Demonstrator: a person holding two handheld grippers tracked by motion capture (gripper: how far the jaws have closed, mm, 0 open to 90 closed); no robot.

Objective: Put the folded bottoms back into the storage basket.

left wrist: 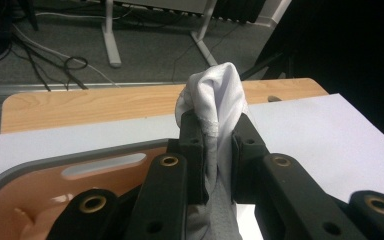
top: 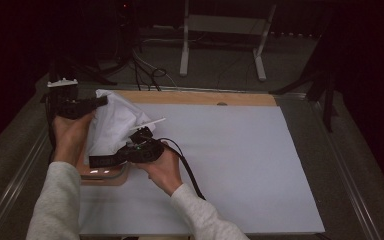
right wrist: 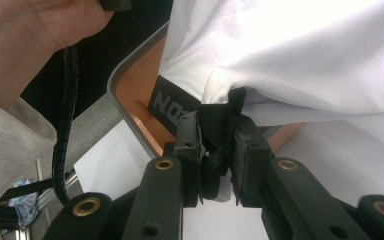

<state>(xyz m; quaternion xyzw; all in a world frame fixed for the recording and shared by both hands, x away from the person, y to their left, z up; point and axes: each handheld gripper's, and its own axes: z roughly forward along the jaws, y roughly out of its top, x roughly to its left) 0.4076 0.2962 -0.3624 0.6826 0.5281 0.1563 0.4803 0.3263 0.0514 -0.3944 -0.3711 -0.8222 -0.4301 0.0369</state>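
While both grippers are clamping the garment [top: 114, 122] above the tray [top: 105, 177] at the surface's left edge, left gripper [left wrist: 215, 131] on white cloth, right gripper [right wrist: 219, 131] on its black band, folding or placing is seemingly still pending.

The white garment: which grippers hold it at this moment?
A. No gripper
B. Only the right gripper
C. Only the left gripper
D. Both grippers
D: the left gripper pinches the white garment, and the right gripper clamps its black band above the orange tray.
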